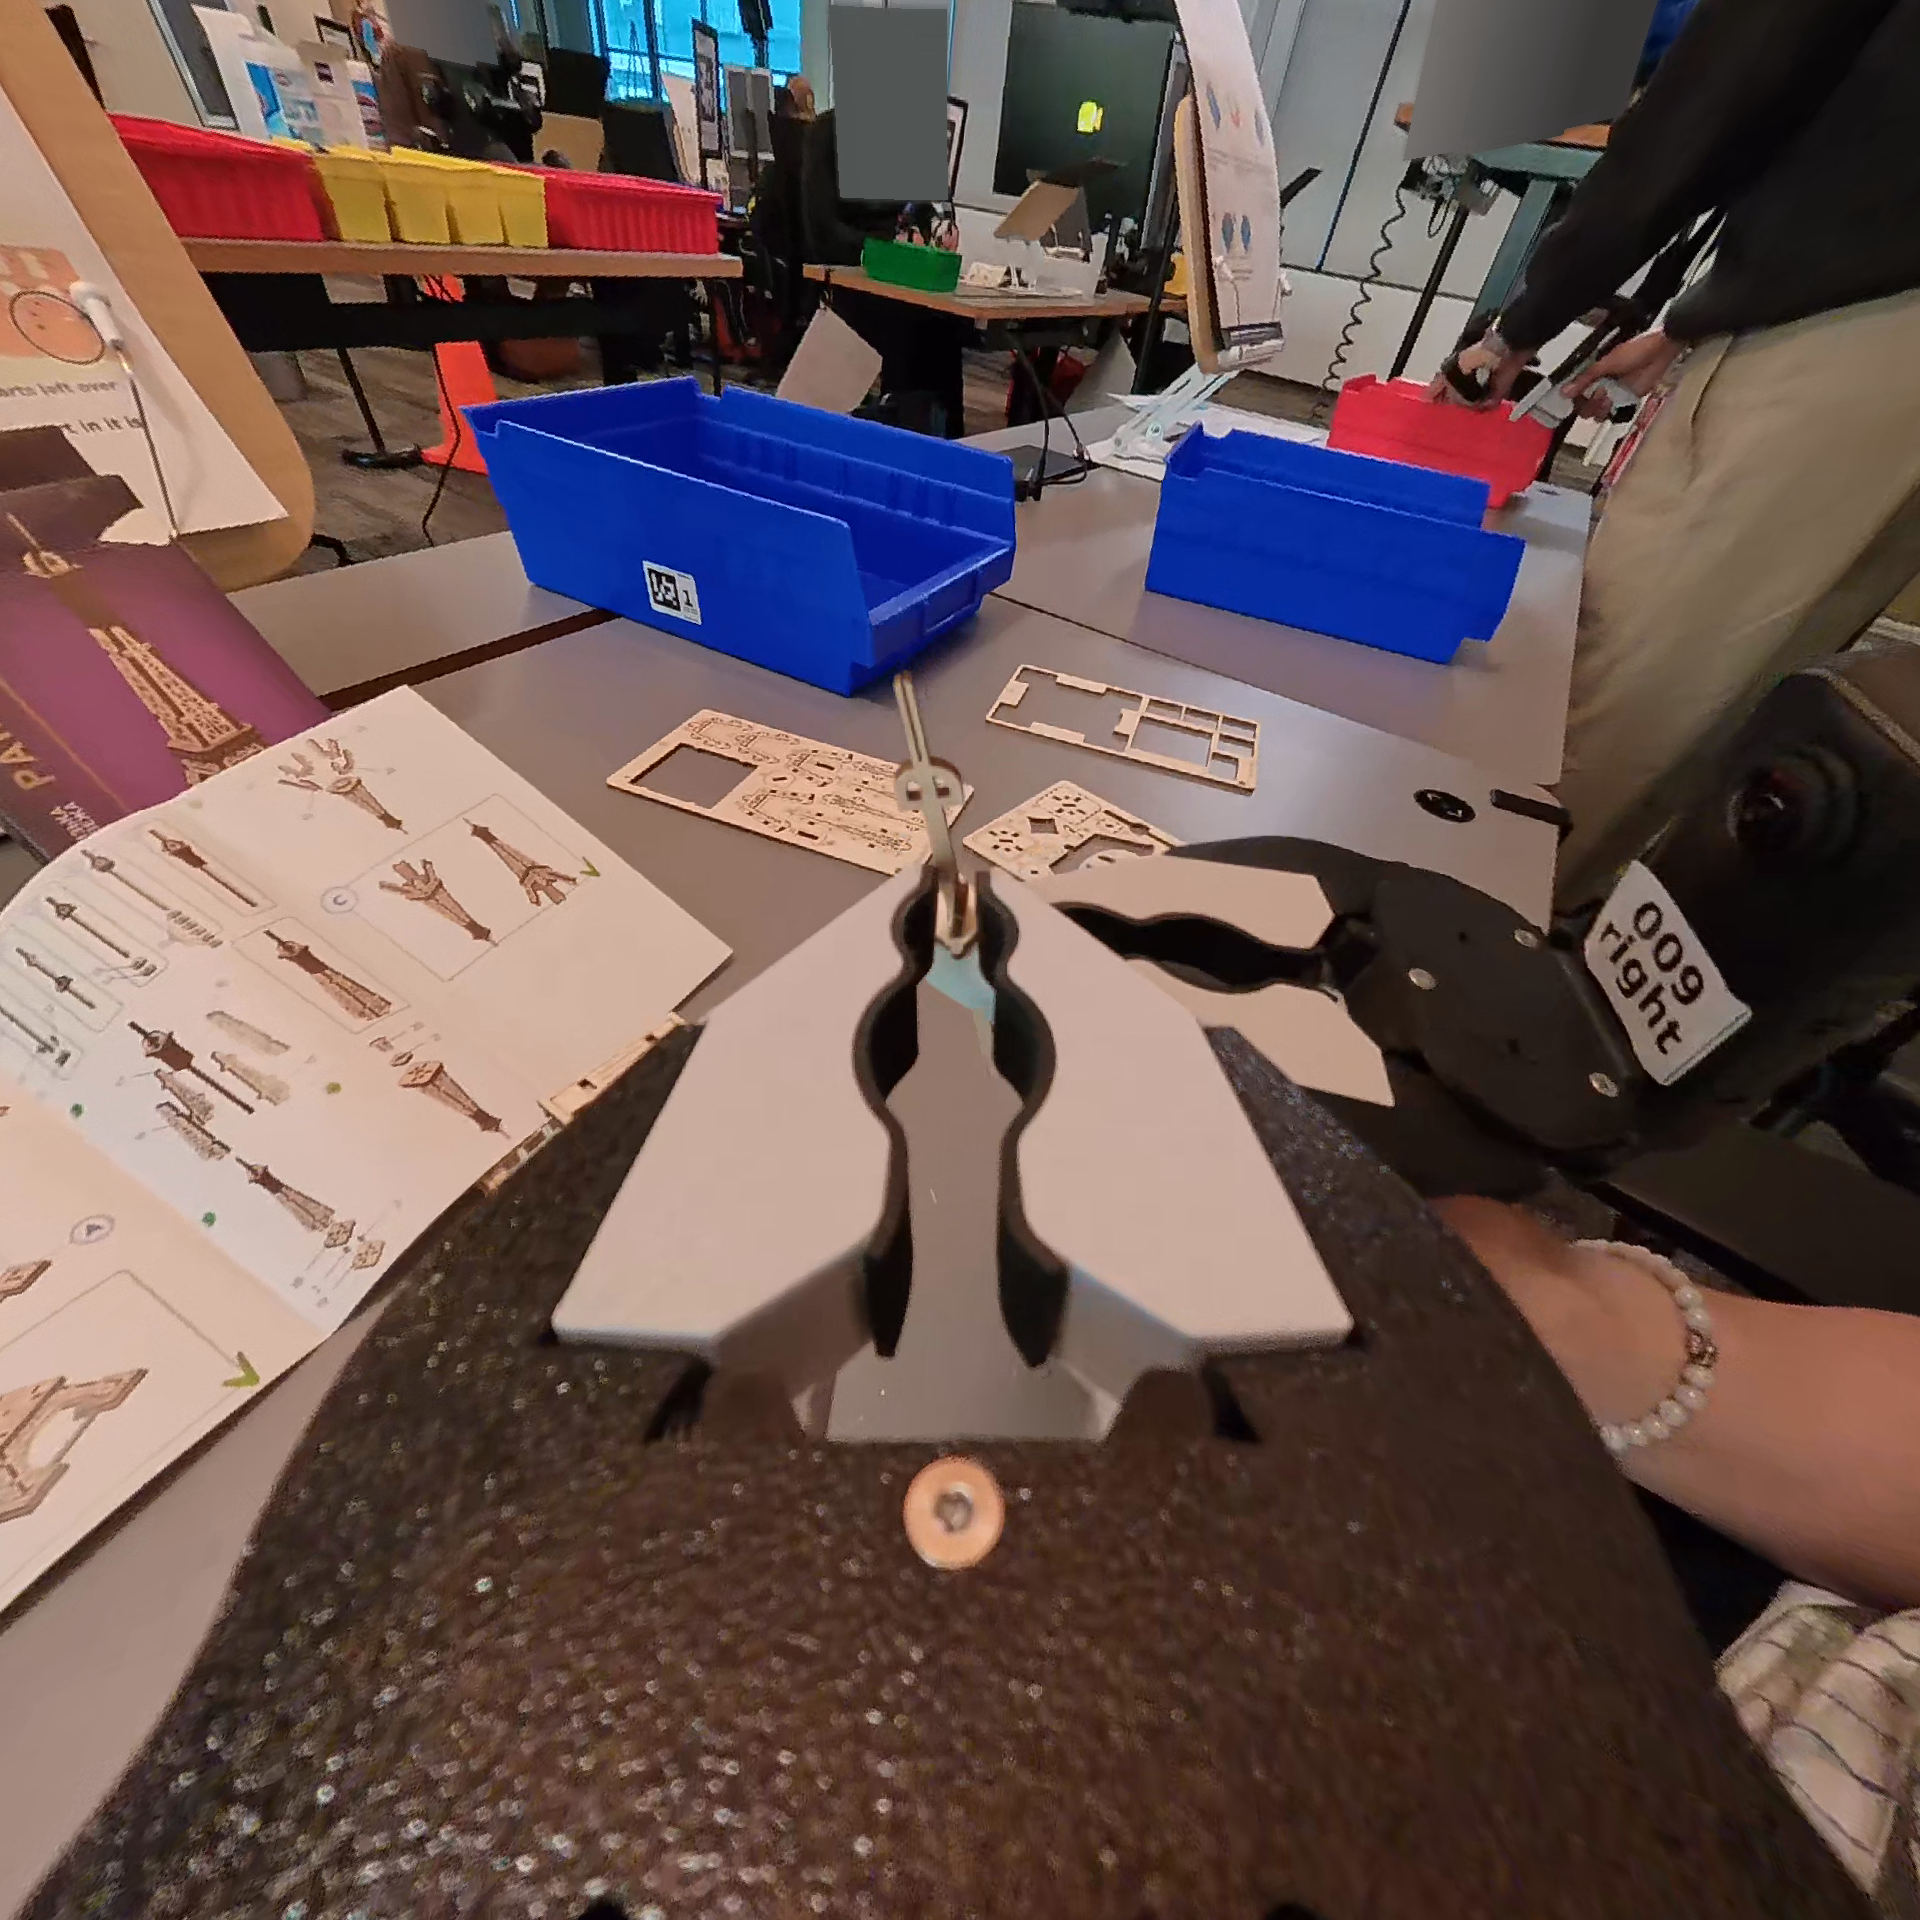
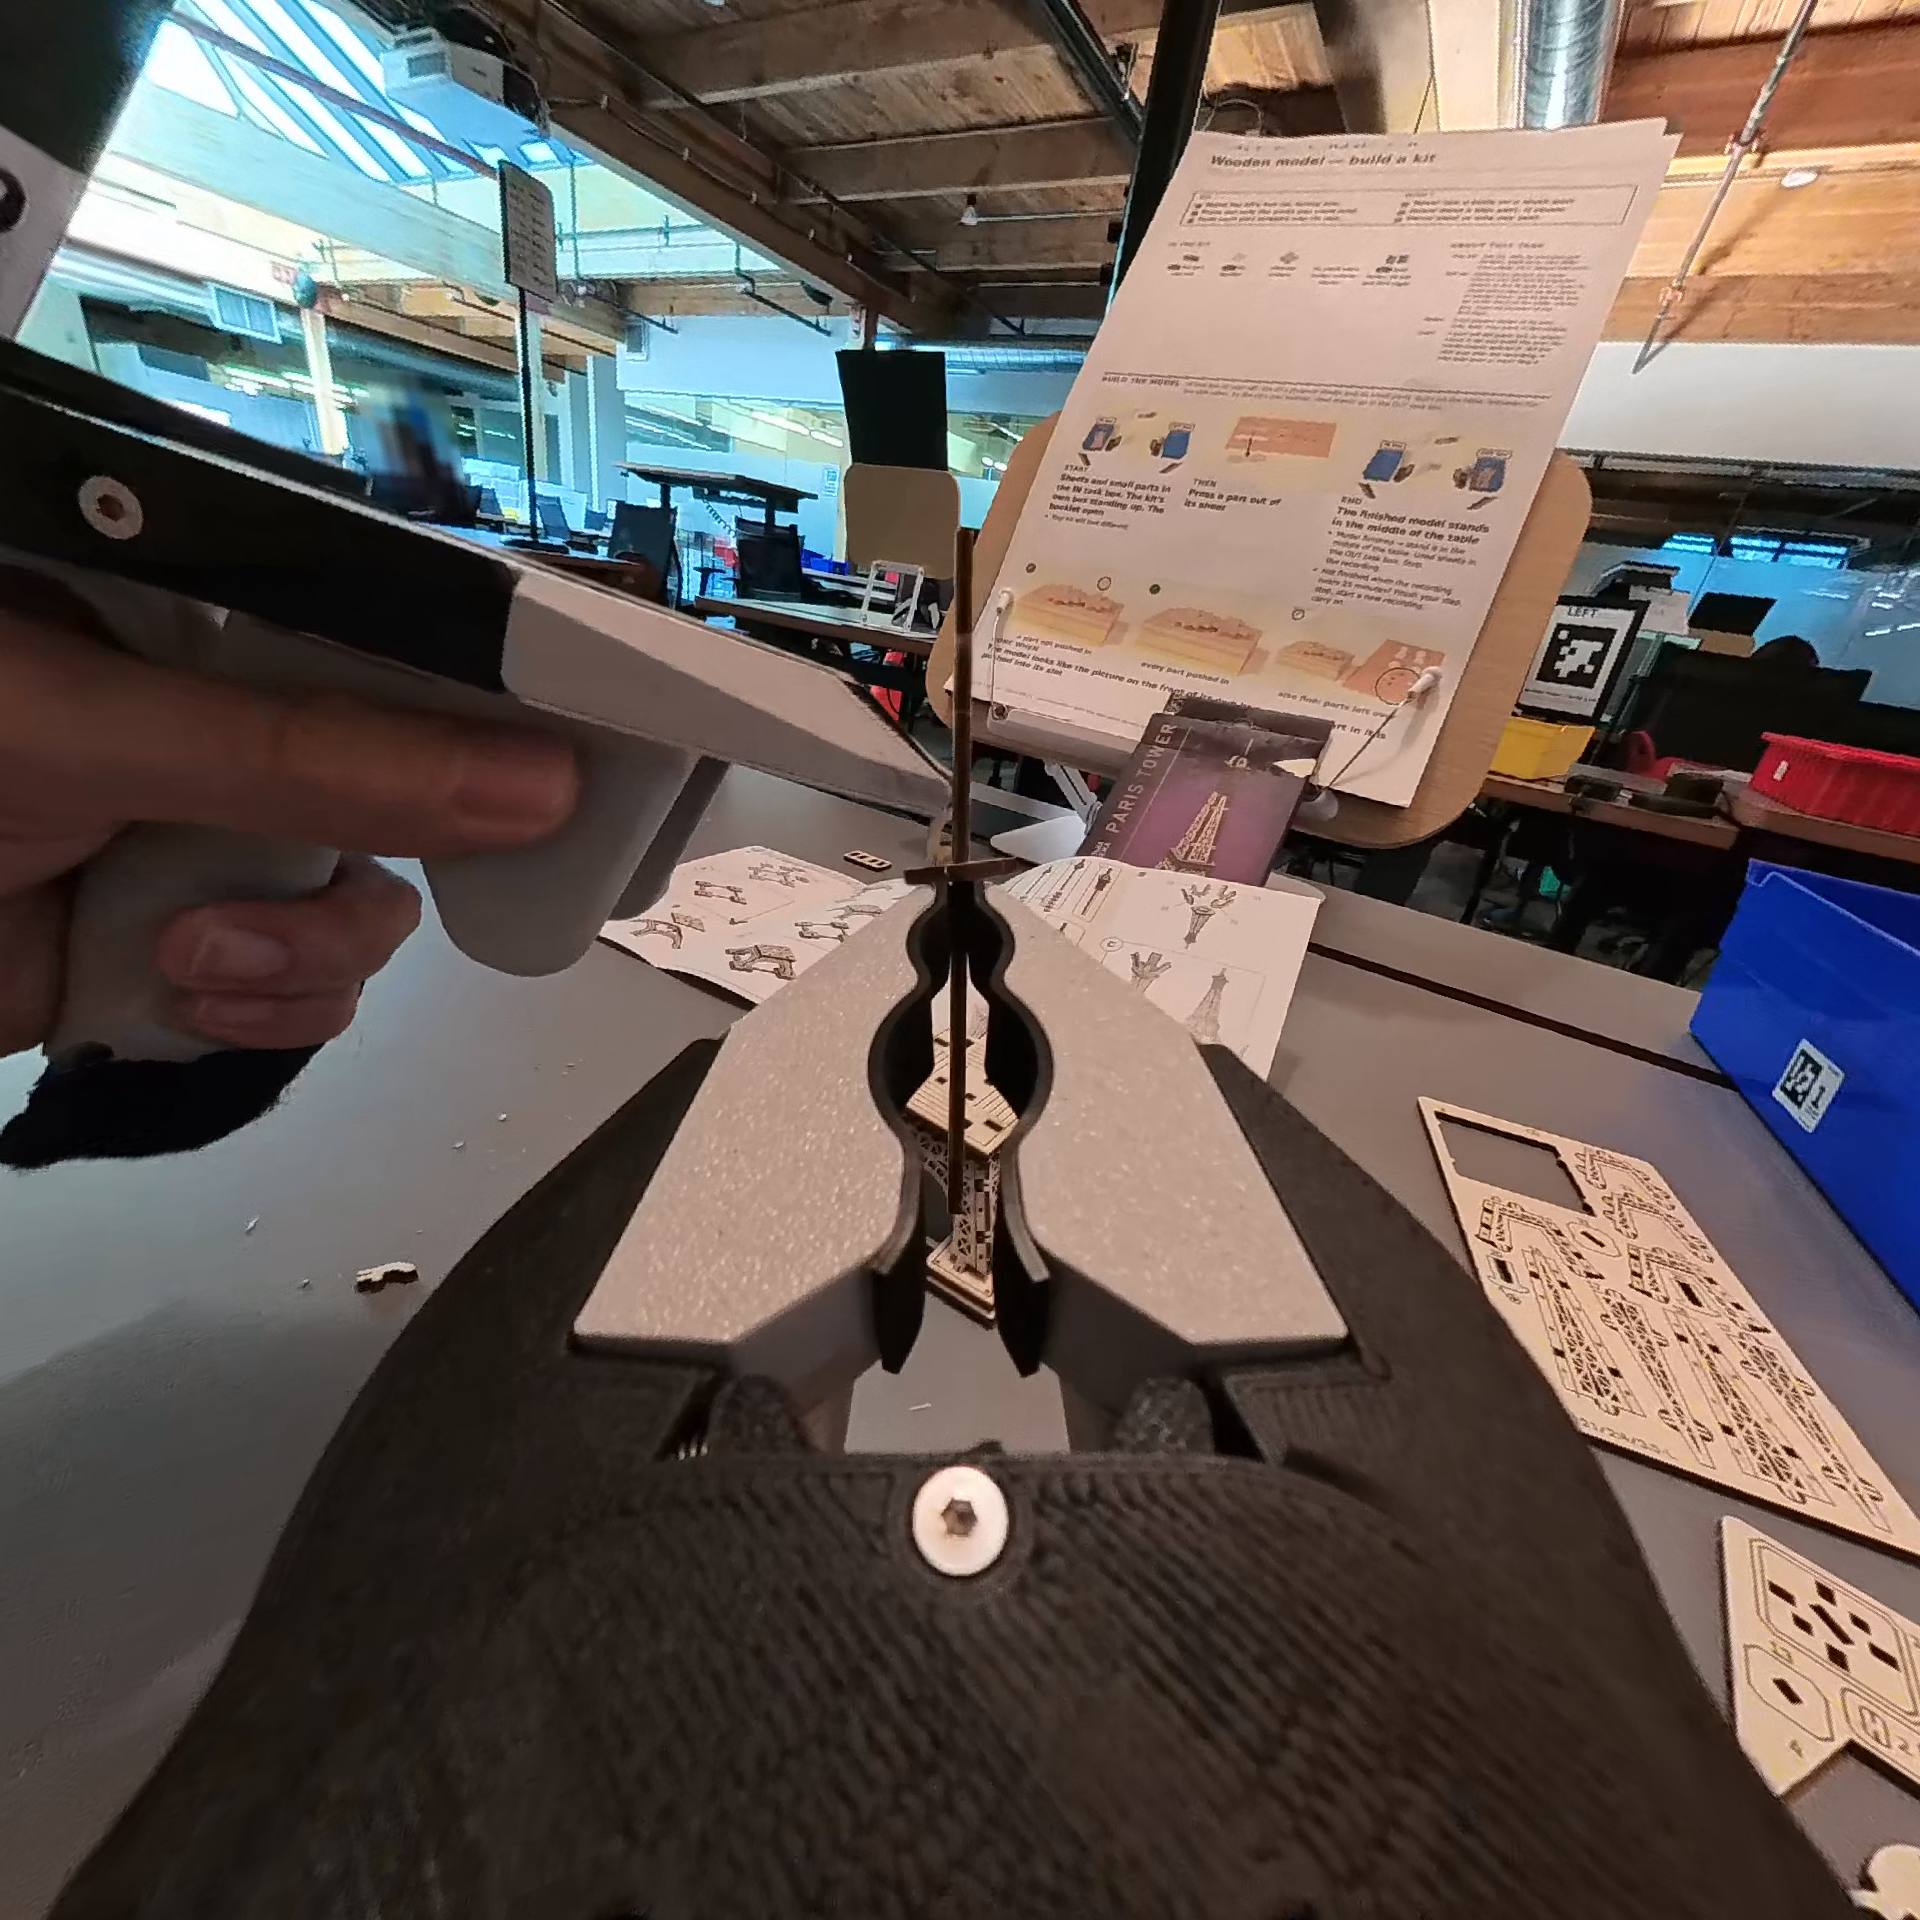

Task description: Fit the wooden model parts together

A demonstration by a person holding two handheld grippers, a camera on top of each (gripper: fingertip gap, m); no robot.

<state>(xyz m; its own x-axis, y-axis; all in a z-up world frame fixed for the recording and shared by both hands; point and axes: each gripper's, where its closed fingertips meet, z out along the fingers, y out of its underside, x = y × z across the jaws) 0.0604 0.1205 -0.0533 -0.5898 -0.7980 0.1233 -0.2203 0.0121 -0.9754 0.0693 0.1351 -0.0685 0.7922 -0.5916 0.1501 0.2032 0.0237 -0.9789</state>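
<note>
The left gripper [image 1: 951, 914], grey-fingered on a black speckled body, has its jaws nearly closed, pinching the lower end of a thin pale wooden spire piece [image 1: 928, 790] with a small round collar partway up; the piece rises clear of the fingertips, tilted slightly left. In the right wrist view the same spire piece [image 2: 962, 727] shows edge-on as a dark vertical strip with a short crossbar, running down between the narrow jaws of the right gripper [image 2: 961, 904]; whether those jaws actually press on it I cannot tell. Below it, seen through the finger gap, a small latticed wooden tower section [image 2: 961, 1195] stands on the grey tabletop [image 1: 540, 717]. In the left wrist view the right gripper [image 1: 1070, 904] sits just beside the left one, tips nearly touching. Three pale laser-cut wooden sheets [image 1: 790, 784] lie flat beyond the fingertips, near a deep blue plastic bin [image 1: 748, 540]; a second blue bin [image 1: 1330, 561] stands well apart to the right, near the table's far edge, with a red bin [image 1: 1434, 436] behind it. An open white instruction booklet [image 1: 312, 987] covers the left side, and a purple kit box [image 1: 114, 675] lies at its far end. A seam crosses the tabletop ahead of the sheets. Bare surface remains between booklet and sheets. A person in tan trousers [image 1: 1714, 540] stands at the right edge.
</note>
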